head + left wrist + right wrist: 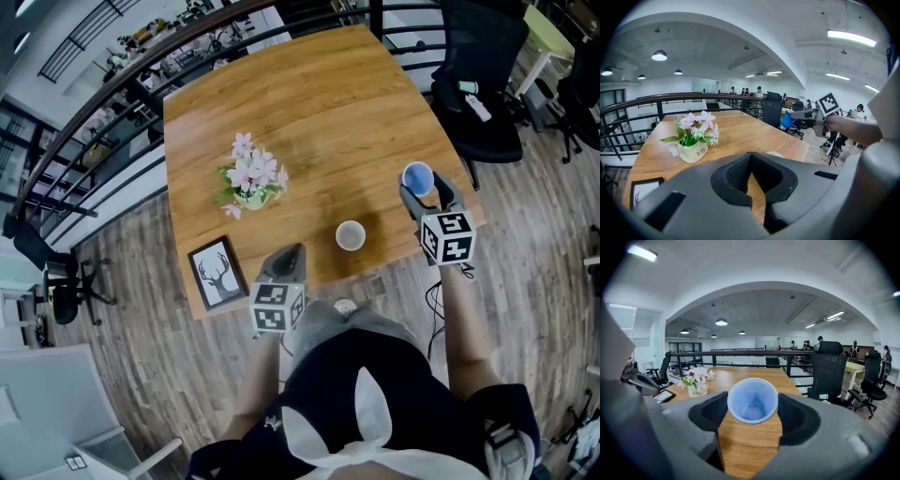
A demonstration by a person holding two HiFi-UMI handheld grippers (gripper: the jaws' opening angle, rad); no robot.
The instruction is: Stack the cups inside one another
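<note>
Two cups share one wide wooden table (309,103). Your right gripper (422,187) has its fingers spread wide and pressed on the sides of the blue cup (417,176), held clear of the tabletop. Your left gripper (292,251) has its fingers drawn together at the tips, nothing between them. A flower pot (251,183) sits well beyond those left fingers, and a framed deer print (217,273) lies just to their left. The white cup (351,235) stands on the table between the two pairs of fingers.
</note>
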